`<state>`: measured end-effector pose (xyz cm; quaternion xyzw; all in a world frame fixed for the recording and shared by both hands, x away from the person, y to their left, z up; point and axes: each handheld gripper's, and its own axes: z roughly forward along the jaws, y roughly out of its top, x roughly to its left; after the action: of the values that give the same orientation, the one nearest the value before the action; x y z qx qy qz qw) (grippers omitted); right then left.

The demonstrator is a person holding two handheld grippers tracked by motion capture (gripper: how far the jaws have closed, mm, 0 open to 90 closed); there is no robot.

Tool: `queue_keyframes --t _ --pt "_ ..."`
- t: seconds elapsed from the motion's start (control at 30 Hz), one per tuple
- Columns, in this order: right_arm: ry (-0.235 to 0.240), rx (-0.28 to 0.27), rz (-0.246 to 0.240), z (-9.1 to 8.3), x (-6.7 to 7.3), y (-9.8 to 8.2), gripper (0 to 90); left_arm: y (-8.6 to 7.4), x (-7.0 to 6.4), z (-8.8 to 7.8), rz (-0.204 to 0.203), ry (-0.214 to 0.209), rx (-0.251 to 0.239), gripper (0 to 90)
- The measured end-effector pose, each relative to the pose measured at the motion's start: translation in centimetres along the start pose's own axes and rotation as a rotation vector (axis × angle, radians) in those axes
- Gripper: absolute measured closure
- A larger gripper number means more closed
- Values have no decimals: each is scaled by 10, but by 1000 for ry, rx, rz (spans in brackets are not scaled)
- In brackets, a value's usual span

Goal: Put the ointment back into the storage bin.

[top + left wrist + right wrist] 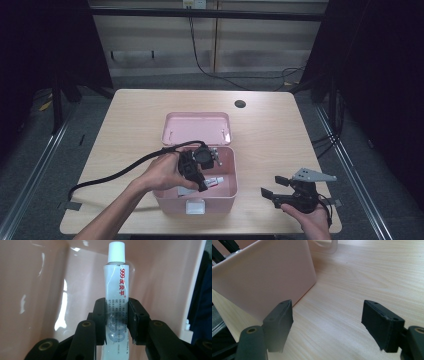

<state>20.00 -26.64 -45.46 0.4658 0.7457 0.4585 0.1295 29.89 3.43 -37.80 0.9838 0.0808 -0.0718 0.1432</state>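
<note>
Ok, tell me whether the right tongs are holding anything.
No: the right tongs stand wide open over bare table beside the pink box, with nothing between them.

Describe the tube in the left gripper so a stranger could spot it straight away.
Start at the open pink box in the middle of the wooden table. Inside it, the left gripper is shut on a small white tube. It has a white screw cap and red printed characters down its side.

Left hand-held gripper (204,184) inside open pink box (227,192), white tube (216,181) at tips.
</note>
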Motion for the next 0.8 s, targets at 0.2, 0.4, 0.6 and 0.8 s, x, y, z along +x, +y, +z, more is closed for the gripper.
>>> queue_keyframes --t 0.2,0.4,0.6,0.8 --pt "-6 -3 1 -1 0 0 251 1 0 7 -3 -22 26 702" --pt "-4 -2 -1 -1 0 0 251 -1 1 12 4 -38 45 702" --pt "0 -1 0 -1 0 0 251 0 3 17 -6 -65 46 701" --pt "0 -2 -1 0 0 0 251 1 6 24 -2 -75 76 701"
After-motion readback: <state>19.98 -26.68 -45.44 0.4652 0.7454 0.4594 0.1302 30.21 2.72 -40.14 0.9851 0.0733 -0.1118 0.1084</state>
